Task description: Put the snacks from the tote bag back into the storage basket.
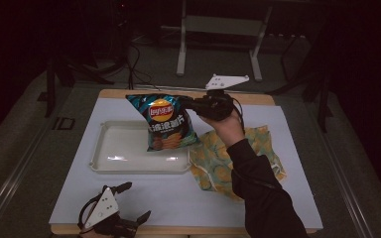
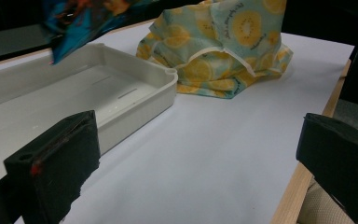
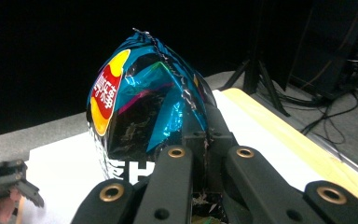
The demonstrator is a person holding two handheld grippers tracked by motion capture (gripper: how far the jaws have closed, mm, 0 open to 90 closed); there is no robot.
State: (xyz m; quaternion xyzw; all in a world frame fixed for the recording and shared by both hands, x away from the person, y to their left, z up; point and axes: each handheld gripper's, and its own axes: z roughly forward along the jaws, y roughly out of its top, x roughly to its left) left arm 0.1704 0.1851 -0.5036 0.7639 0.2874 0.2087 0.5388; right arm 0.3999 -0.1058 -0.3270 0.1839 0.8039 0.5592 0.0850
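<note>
- While the right claw [image 1: 191,105] is clamped tight on the side edge of the crisp bag [image 1: 164,121], the bag hangs in the air above the white tray [image 1: 129,166], over the tray's right half in the high view.
- Seen from the right gripper view, both black jaws are pressed together on the crimped foil seam of the bag, with nothing else between them.
- Near the tray's front edge, the left claw [image 1: 131,202] rests low at the near end of the worktop [image 1: 178,198], its jaws spread wide apart and holding nothing.
- Just beside the tray's right end lies a crumpled cloth bag [image 1: 218,163] printed with yellow fruit slices, touching or almost touching the tray's corner.
- Under the tray, the worktop is covered by a pale sheet, with a wooden edge showing behind the tray.
- Beyond the tray the room is dark: grey floor, metal frame legs [image 1: 181,49] and loose cables [image 1: 139,69].
</note>
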